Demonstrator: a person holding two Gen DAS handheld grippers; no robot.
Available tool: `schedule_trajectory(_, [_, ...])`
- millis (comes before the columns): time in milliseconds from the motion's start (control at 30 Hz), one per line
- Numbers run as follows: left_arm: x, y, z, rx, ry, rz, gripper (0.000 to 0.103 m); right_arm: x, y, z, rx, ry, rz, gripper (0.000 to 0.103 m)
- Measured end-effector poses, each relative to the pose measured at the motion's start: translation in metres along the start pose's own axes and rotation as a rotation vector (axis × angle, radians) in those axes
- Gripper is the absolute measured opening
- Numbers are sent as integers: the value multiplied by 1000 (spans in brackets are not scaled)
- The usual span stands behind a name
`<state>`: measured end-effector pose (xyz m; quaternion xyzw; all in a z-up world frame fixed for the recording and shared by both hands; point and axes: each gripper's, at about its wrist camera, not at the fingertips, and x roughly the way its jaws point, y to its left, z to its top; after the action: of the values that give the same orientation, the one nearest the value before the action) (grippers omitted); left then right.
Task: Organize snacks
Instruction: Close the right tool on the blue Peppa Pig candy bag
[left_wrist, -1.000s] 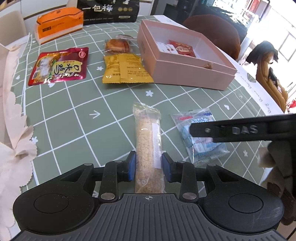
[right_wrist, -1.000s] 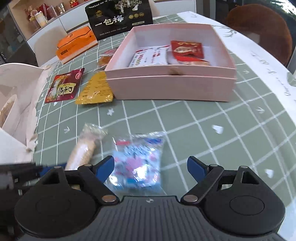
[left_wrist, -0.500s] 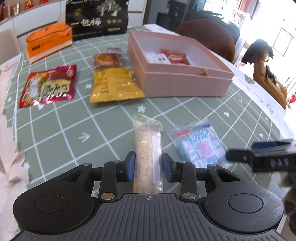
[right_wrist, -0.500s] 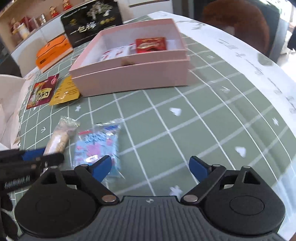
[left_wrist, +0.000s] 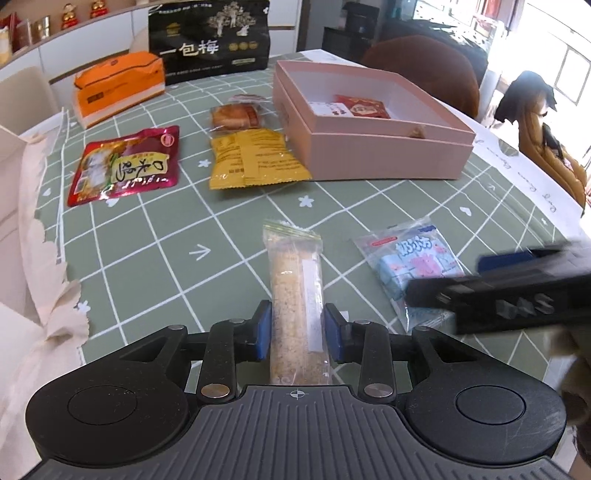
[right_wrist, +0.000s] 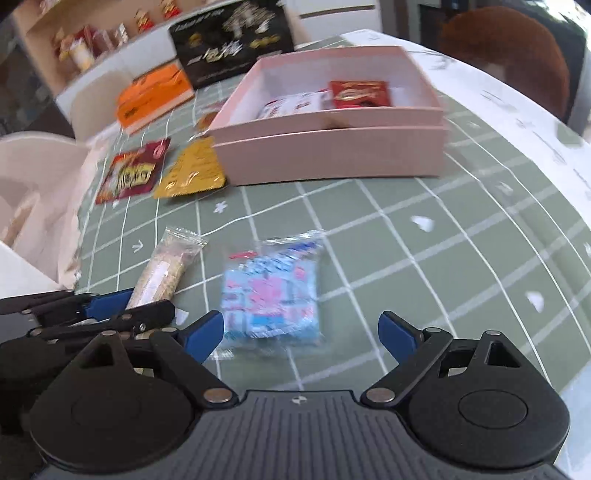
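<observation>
Snack bar (left_wrist: 295, 302) sits gripped in the left gripper (left_wrist: 297, 330). Blue packet (right_wrist: 271, 291) lies at 12 o'clock between the wide-spread right gripper (right_wrist: 301, 334) fingers, untouched. Only the left view resolves "一包梅" on the black bag (left_wrist: 210, 37).

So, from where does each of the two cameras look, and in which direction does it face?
Left wrist view: sits on the left gripper, faces down along its fingers, closed on the rice bar; the right gripper crosses at right.
Right wrist view: sits on the right gripper, faces down over its open fingers at the blue candy pack; the left gripper shows at left.
Both share the pink box and both snacks.
</observation>
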<state>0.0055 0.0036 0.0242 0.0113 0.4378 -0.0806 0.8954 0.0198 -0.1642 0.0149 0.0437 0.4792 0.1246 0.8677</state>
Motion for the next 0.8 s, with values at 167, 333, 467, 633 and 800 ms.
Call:
schedule_trajectory(167, [0,-2,-2,22,-6,6,37,21,15,18,-46,32,-31,91])
schedule_trajectory(333, [0,1,0,-4,2,-3,37,20,2,18,-78,31,-113,91])
schedule_trajectory(467, [3,-7,4,7,11,25,37,10,-25,9,-16,11,-133,91])
schedule_trajectory(633, [6,-17,2,57,-12,67,37,7,-25,8,-23,6,-169,73])
schedule_trajectory(800, [3,-12,-6,27,-61,53,37,-6,-15,5,-28,17,-118,60])
